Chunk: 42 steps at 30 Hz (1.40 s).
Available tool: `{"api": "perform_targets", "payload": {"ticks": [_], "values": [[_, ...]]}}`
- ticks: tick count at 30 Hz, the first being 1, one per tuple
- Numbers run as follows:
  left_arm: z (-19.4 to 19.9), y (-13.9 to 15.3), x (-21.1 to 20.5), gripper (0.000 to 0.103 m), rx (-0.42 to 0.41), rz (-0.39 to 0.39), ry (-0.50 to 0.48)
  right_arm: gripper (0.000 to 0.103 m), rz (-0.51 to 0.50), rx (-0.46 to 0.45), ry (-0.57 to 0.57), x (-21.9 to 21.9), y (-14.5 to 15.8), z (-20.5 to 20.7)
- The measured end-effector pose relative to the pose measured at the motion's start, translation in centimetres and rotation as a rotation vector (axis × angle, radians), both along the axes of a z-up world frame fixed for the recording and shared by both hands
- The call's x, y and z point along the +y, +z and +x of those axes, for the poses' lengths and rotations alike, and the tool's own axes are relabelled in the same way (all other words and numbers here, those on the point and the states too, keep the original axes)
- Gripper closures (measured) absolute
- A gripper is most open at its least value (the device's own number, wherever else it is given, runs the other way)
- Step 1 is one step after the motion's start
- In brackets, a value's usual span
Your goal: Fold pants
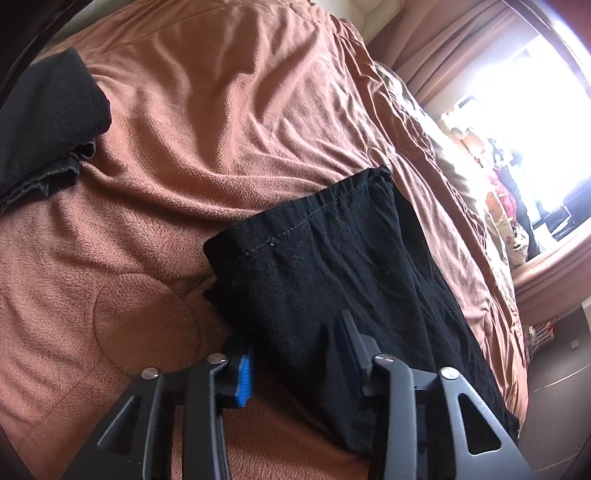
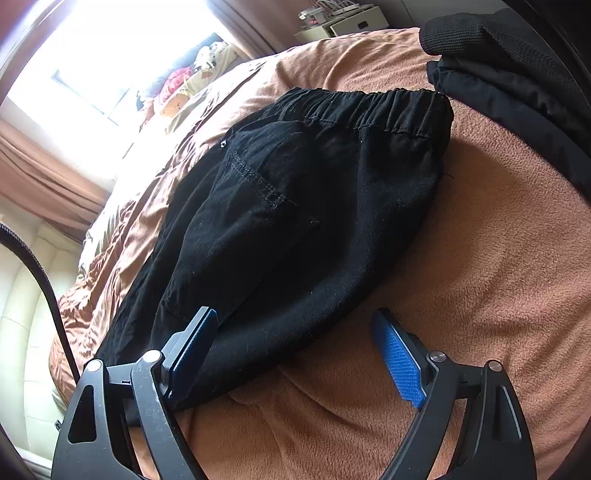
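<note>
Around your work you have: a rust-brown fleece blanket [image 1: 192, 155], rumpled, covering the bed; a pile of other dark clothing [image 1: 44, 125] lying on the blanket at the far left of your left view; brown curtains [image 2: 44, 166] beside a bright window [image 2: 122, 48]; a heap of patterned and red soft items [image 2: 192, 74] under that window, too blurred to tell apart; a pale small cabinet [image 2: 347, 22] past the bed's far edge; a cream padded headboard [image 2: 22, 295]; and a black cable [image 2: 40, 277] curving across it.
</note>
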<state>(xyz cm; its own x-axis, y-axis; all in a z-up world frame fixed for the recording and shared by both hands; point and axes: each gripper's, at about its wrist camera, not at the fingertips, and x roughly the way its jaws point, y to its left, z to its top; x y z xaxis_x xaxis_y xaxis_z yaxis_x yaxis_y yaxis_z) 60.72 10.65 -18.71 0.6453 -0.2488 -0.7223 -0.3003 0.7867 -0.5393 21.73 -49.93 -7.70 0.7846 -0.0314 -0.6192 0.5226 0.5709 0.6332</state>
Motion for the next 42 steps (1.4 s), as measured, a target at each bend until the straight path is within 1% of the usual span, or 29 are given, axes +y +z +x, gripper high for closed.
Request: {"api": "perform_targets", "payload": {"ticks": [1, 3, 5, 7, 9, 10, 11, 12, 13, 14, 15, 17, 19, 23, 28, 32, 36, 42], "values": [[-0.1, 0.1, 0.2, 0.083, -0.011, -0.017, 0.006, 0.017, 0.007, -0.011, -0.006, -0.2, -0.1, 0.1], [-0.3, 0.2, 0.4, 0.084, -0.030, -0.035, 0.012, 0.017, 0.026, -0.040, -0.023, -0.7, -0.2, 0.2], [-0.2, -0.1, 0.2, 0.083, -0.004, -0.023, 0.005, 0.017, 0.060, -0.079, -0.036, -1.4, -0.6, 0.4], [0.1, -0.9, 0.0, 0.081, 0.033, -0.030, -0.002, 0.026, 0.094, -0.112, -0.048, -1.8, -1.2, 0.4], [0.1, -1.0, 0.0, 0.081, 0.024, -0.031, 0.004, 0.037, 0.118, -0.133, -0.063, -2.1, -1.9, 0.3], [0.2, -0.9, -0.2, 0.081, 0.024, -0.024, 0.005, 0.039, 0.127, -0.140, -0.069, -2.2, -2.2, 0.3], [0.3, -0.8, -0.3, 0.081, 0.025, -0.011, 0.007, 0.045, 0.131, -0.139, -0.073, -2.2, -2.4, 0.3], [0.3, -0.6, -0.4, 0.091, 0.013, -0.004, 0.004, 0.053, 0.129, -0.137, -0.073, -2.1, -2.5, 0.3], [0.3, -0.2, -0.4, 0.098, -0.002, -0.005, -0.002, 0.060, 0.127, -0.137, -0.066, -2.1, -2.5, 0.2], [0.2, 0.2, -0.3, 0.098, -0.016, -0.005, 0.003, 0.078, 0.124, -0.131, -0.065, -2.1, -2.5, 0.2], [0.1, 0.7, -0.2, 0.098, -0.029, -0.004, 0.012, 0.093, 0.112, -0.129, -0.071, -2.2, -2.3, -0.1], [-0.1, 1.8, 0.2, 0.099, -0.052, -0.017, 0.028, 0.099, 0.104, -0.158, -0.071, -2.4, -1.6, -0.8], [-0.5, 2.8, 0.4, 0.099, -0.074, -0.024, 0.041, 0.101, 0.081, -0.165, -0.074, -2.1, -0.7, -1.2], [-1.5, 5.5, 0.3, 0.099, -0.124, -0.005, 0.050, 0.102, 0.034, -0.173, -0.090, -0.7, 1.0, -2.2], [-3.4, 8.9, 1.1, 0.099, -0.179, 0.003, 0.067, 0.102, 0.042, -0.207, -0.088, 0.1, 2.2, -3.8], [-5.8, 10.8, 2.4, 0.099, -0.196, 0.007, 0.080, 0.102, 0.038, -0.223, -0.065, 0.5, 3.0, -5.2], [-9.0, 11.8, 4.1, 0.099, -0.201, 0.005, 0.099, 0.102, 0.038, -0.235, -0.045, 0.7, 3.5, -7.0], [-14.0, 11.3, 6.3, 0.099, -0.191, -0.015, 0.135, 0.102, 0.047, -0.246, -0.018, 0.6, 3.5, -9.5]]}}
